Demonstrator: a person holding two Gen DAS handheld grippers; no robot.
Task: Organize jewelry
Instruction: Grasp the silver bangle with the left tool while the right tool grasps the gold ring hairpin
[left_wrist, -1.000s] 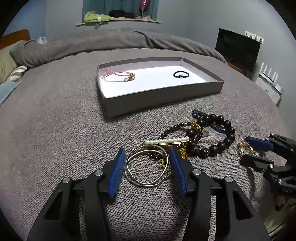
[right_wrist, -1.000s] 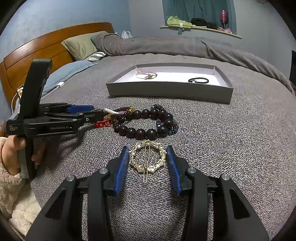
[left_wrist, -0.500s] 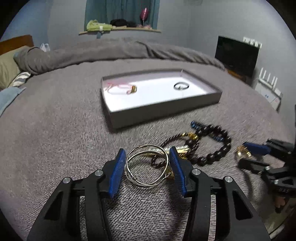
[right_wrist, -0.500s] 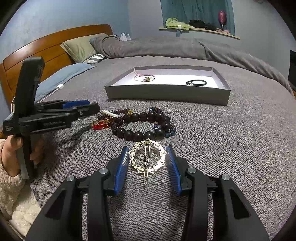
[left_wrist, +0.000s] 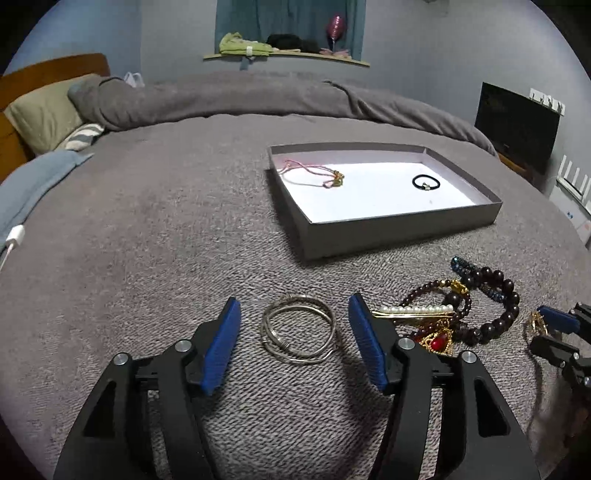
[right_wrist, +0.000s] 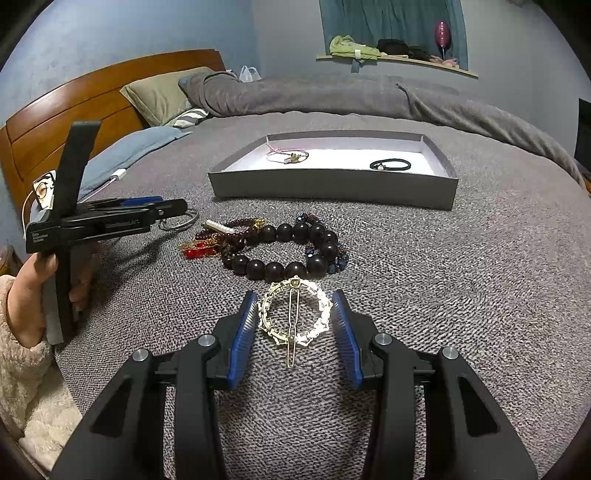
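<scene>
Your left gripper stands with its fingers spread wide, one on each side of the silver bangles, and neither blue pad seems to touch the metal. Your right gripper is spread less, and its pads lie just beside the round gold hair clip. I cannot tell if they already press it.

The bangles are thin, smooth wire rings, stacked loosely. If you close on them from the sides, I think one ring may slip under a pad or the rings may separate, so that you lift only a part of them. The bedspread is soft and has a coarse knit. It can give way under the fingertips, and a wire end may catch in the yarn.

The hair clip is an open ring of small chain links and pale stones, with a long pin across it. A hard squeeze may bend it or make it tilt and swing.

The dark bead bracelets lie tangled near the clip, with the pearl bar clip and a red pendant among them. Anything you drag there may pull a neighbour along.

The grey box stands toward the far side of the bed. Its stiff wall is upright, so a low carry may strike it. Inside, on the smooth white floor, lie a pink cord bracelet and a black hair tie.
</scene>
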